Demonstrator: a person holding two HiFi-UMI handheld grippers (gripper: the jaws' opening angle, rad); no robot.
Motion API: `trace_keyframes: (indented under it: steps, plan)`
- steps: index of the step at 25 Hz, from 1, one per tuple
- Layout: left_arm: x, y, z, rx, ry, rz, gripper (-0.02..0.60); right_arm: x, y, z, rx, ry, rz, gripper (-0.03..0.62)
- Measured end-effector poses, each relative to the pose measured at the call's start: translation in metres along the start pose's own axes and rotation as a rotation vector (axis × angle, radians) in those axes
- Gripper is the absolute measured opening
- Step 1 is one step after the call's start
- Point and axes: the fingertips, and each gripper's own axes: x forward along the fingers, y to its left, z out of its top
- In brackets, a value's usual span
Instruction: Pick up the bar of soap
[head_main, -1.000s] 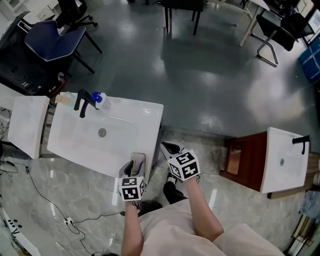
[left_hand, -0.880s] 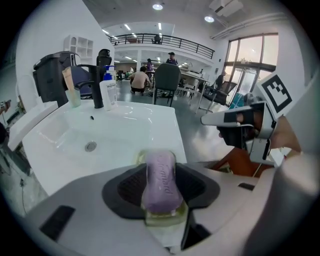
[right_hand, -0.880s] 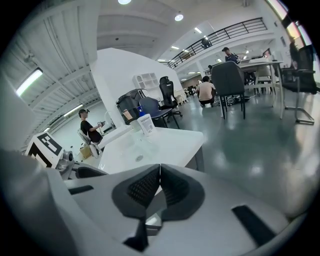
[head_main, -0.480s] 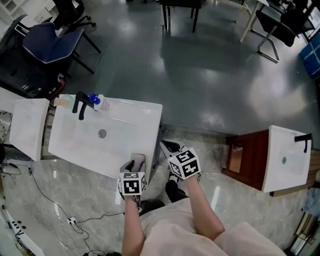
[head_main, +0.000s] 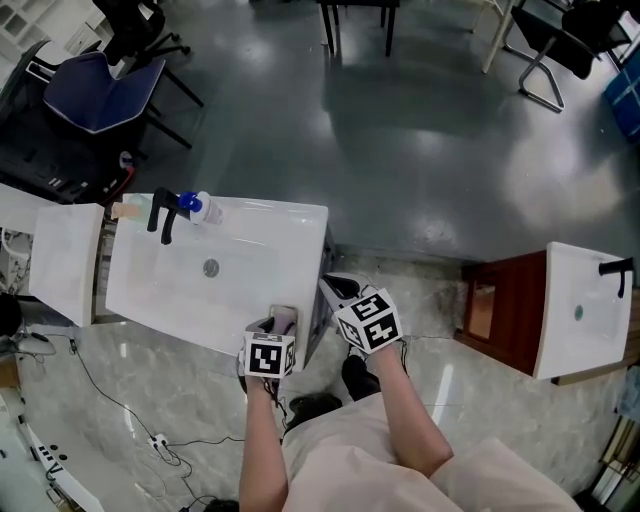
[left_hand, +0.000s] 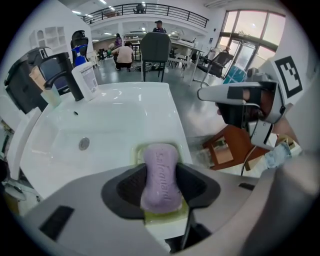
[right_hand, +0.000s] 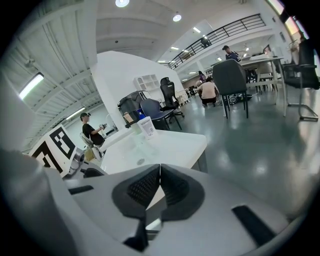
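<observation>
Left gripper (left_hand: 161, 173) clenched on a purple bar of soap (left_hand: 161, 162) at the near rim of a white sink (left_hand: 125, 107).
Closest in, the left gripper's two dark pads press against the long sides of the soap, which lies lengthwise on a pale yellow-green soap dish (left_hand: 165, 216) on the sink's front edge. Just to the right, off the sink's corner and above the floor, the right gripper (right_hand: 159, 186) has its jaws pressed together with nothing between them. Further in, the basin holds a round drain (left_hand: 84, 144). At the far rim stand a black faucet (left_hand: 66, 75) and a white bottle with a blue cap (left_hand: 86, 76). Beyond lies a grey floor (head_main: 400, 150) with chairs.
</observation>
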Motion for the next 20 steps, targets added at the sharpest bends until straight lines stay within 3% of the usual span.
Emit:
trace_keyframes:
  steps: [14, 20]
  plan:
    - [0.0, 0.0, 0.004, 0.076, -0.088, -0.015, 0.192, -0.004, 0.011, 0.005, -0.009, -0.025, 0.011, 0.006]
    - [-0.004, 0.001, 0.007, 0.058, -0.148, -0.012, 0.189, -0.018, 0.003, 0.005, 0.015, -0.048, -0.017, 0.006]
